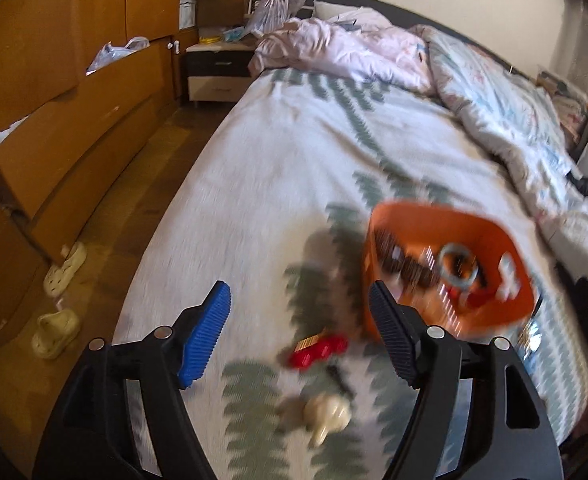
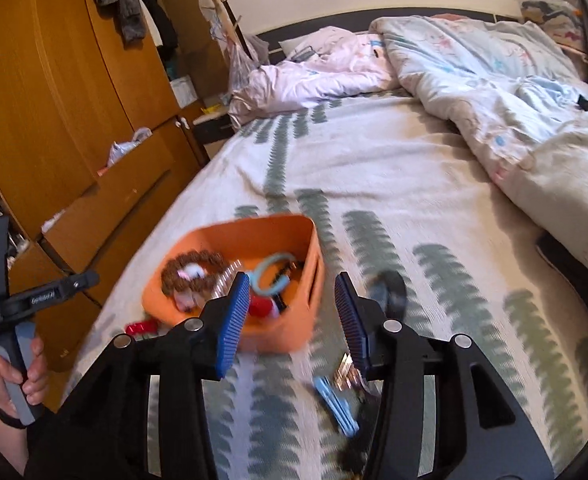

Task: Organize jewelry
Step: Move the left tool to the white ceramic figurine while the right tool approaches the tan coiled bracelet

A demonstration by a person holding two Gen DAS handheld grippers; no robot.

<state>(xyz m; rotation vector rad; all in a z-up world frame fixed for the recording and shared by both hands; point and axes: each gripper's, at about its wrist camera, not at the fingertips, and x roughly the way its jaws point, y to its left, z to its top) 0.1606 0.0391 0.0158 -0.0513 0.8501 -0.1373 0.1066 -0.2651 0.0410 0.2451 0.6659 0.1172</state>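
Nearest, left tool (image 1: pixel 300 334): jaws apart, nothing between the blue ribbed pads (image 1: pixel 206 336), held above the bed (image 1: pixel 294 152). Right tool (image 2: pixel 292 320): jaws likewise apart and empty; in its view a hand (image 2: pixel 12 376) grips the left tool's handle at the far left edge.

Loose items on the patterned bedspread, near the tools:
- cream hair clip (image 1: pixel 328 416), just below the left tool's gap;
- red piece (image 1: pixel 318 350), between the pads in the left view, beside the basket's near wall;
- small dark piece (image 1: pixel 340 380), too blurred to identify;
- light blue clip (image 2: pixel 336 404), lying beside a shiny striped item (image 2: pixel 346 370) under the right tool;
- dark round item (image 2: pixel 390 292), right of the basket, blurred.

Orange basket (image 2: pixel 298 240), upright on the bedspread just beyond the tools. Contents: brown beaded bracelet (image 2: pixel 192 270), pale blue ring (image 2: pixel 272 276), red item (image 2: pixel 260 306), other pieces unclear.

Farther: crumpled duvet (image 2: pixel 494 92) and pink bedding (image 2: pixel 314 76) at the head of the bed. Wooden wardrobe (image 1: pixel 54 80) along the left; pale slippers (image 1: pixel 60 300) on the floor beside it.
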